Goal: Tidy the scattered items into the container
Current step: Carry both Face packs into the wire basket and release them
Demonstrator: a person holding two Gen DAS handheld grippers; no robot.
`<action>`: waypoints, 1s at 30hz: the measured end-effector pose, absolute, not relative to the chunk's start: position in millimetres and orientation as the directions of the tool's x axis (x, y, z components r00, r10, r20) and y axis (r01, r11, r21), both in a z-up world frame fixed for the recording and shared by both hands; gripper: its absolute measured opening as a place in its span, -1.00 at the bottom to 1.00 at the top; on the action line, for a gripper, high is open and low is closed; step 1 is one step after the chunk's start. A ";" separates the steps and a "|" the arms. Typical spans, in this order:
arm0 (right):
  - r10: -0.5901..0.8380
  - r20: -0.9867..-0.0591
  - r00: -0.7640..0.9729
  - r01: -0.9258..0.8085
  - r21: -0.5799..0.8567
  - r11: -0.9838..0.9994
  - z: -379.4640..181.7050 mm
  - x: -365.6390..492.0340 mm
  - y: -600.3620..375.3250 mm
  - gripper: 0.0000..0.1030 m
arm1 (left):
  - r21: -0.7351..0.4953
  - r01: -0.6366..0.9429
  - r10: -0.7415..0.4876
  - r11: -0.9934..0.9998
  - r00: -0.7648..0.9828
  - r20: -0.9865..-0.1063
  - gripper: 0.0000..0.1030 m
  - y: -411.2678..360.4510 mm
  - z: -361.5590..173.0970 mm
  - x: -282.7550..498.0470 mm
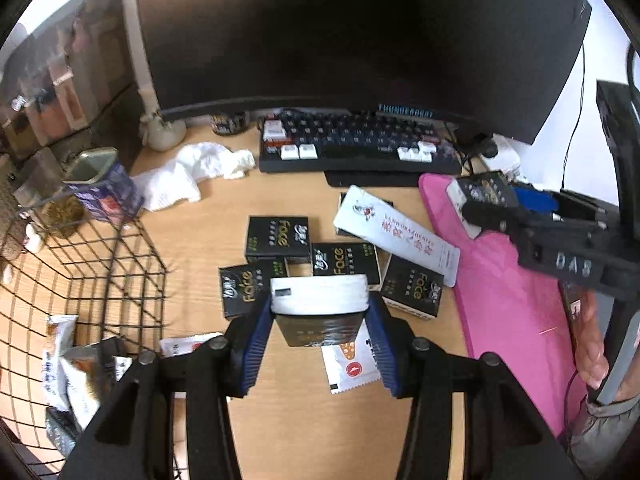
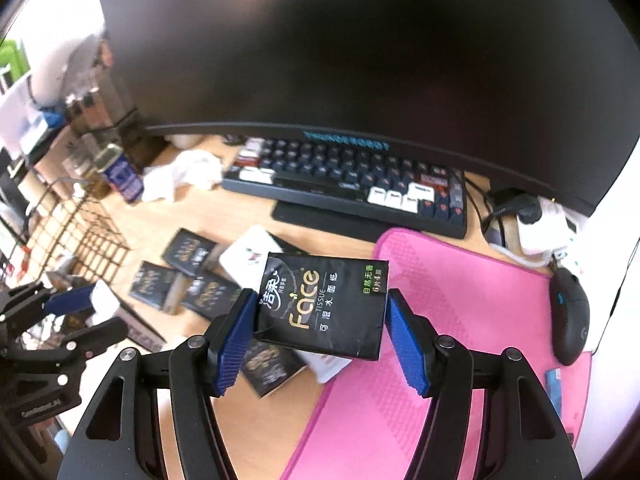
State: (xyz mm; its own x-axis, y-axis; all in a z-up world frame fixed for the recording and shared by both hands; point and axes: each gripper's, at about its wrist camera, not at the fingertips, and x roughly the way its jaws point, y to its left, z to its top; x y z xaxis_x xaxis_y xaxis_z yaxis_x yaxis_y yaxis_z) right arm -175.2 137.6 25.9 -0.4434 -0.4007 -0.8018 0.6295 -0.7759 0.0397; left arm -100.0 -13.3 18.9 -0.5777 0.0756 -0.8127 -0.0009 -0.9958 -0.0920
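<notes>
Wooden table (image 1: 208, 216) carrying the clutter, wire basket (image 1: 120, 264) sitting at its left edge.
Black tissue packs (image 1: 278, 238) are lying scattered mid-table; the left gripper (image 1: 320, 340) is clamping one pack (image 1: 320, 312) above them, near the basket, and the right gripper (image 2: 320, 340) is gripping another pack (image 2: 324, 304) over the pink mat (image 2: 460, 320).

Six black tissue packs (image 1: 278, 237), one wire basket (image 1: 120, 264), one keyboard (image 1: 360, 142), one mouse (image 2: 570, 316).
</notes>
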 end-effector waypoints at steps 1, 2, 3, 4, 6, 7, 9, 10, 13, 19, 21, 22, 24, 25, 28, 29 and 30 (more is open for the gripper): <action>-0.408 -0.798 -0.443 0.642 0.035 -0.766 30.7 -168.8 134.0 0.24 | -0.091 0.002 0.073 -0.996 -0.587 -0.806 0.02 -15.2 24.8 -97.0; -0.415 -0.795 -0.442 0.652 0.033 -0.758 34.7 -164.2 130.9 0.24 | -0.090 0.008 0.067 -0.996 -0.599 -0.798 0.02 -18.1 31.7 -93.3; -0.424 -0.792 -0.440 0.663 0.032 -0.748 38.6 -159.2 126.8 0.24 | -0.090 0.018 0.060 -0.996 -0.612 -0.789 0.02 -22.1 38.8 -89.1; -0.434 -0.789 -0.434 0.675 0.034 -0.737 42.2 -154.3 121.2 0.24 | -0.090 0.030 0.051 -0.996 -0.624 -0.780 0.02 -27.2 45.6 -84.7; -0.465 -0.782 -0.414 0.706 0.047 -0.707 49.4 -142.2 105.8 0.24 | -0.088 0.061 0.028 -0.994 -0.647 -0.762 0.02 -41.3 59.0 -74.4; -0.478 -0.780 -0.405 0.720 0.051 -0.692 51.9 -137.1 97.5 0.24 | -0.083 0.074 0.014 -0.994 -0.656 -0.755 0.02 -48.7 64.3 -69.2; -0.509 -0.772 -0.382 0.756 0.056 -0.652 58.6 -121.4 74.0 0.24 | -0.071 0.116 -0.026 -0.991 -0.674 -0.738 0.02 -68.3 75.8 -55.7; -0.525 -0.767 -0.368 0.775 0.058 -0.629 62.0 -112.9 61.4 0.24 | -0.069 0.139 -0.045 -0.988 -0.681 -0.731 0.02 -79.3 80.6 -48.6; -0.574 -0.757 -0.313 0.834 0.069 -0.547 70.6 -83.7 21.8 0.24 | -0.067 0.217 -0.104 -0.974 -0.688 -0.718 0.02 -116.5 90.7 -28.5; -0.610 -0.760 -0.223 0.909 0.063 -0.412 67.4 -29.6 -52.5 0.24 | -0.069 0.353 -0.185 -0.933 -0.637 -0.748 0.02 -185.2 72.6 0.1; -0.611 -0.766 -0.201 0.918 0.070 -0.390 61.7 -19.3 -66.2 0.24 | -0.072 0.370 -0.191 -0.926 -0.626 -0.756 0.02 -196.9 66.3 6.9; -0.609 -0.770 -0.190 0.921 0.074 -0.381 58.0 -14.7 -72.8 0.24 | -0.074 0.375 -0.192 -0.924 -0.623 -0.759 0.02 -201.7 64.3 9.2; -0.603 -0.777 -0.180 0.923 0.079 -0.377 52.9 -13.1 -79.3 0.24 | -0.081 0.376 -0.187 -0.923 -0.623 -0.760 0.02 -207.5 60.7 10.1; -0.603 -0.777 -0.180 0.923 0.078 -0.377 51.5 -11.6 -81.9 0.25 | -0.084 0.372 -0.183 -0.925 -0.627 -0.757 0.02 -208.4 59.8 10.0; -0.621 -0.765 -0.170 0.922 0.099 -0.374 52.3 -11.7 -81.0 0.30 | -0.083 0.375 -0.196 -0.923 -0.646 -0.738 0.35 -206.5 62.5 13.3; -0.623 -0.764 -0.166 0.920 0.108 -0.377 53.0 -13.2 -79.6 0.30 | -0.073 0.382 -0.213 -0.921 -0.651 -0.729 0.45 -204.5 64.3 14.1; -0.624 -0.763 -0.165 0.918 0.113 -0.381 54.0 -15.5 -77.2 0.30 | -0.068 0.380 -0.217 -0.923 -0.657 -0.722 0.50 -202.9 66.1 13.5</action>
State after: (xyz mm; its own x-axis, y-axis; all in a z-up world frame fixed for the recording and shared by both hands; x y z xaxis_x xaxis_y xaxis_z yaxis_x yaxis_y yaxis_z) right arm -15.5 -77.2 54.0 -0.1654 -0.6244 -0.7634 0.9177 -0.3809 0.1127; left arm 13.5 -202.9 66.1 -0.6569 -0.2173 -0.7219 0.3795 -0.9227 -0.0676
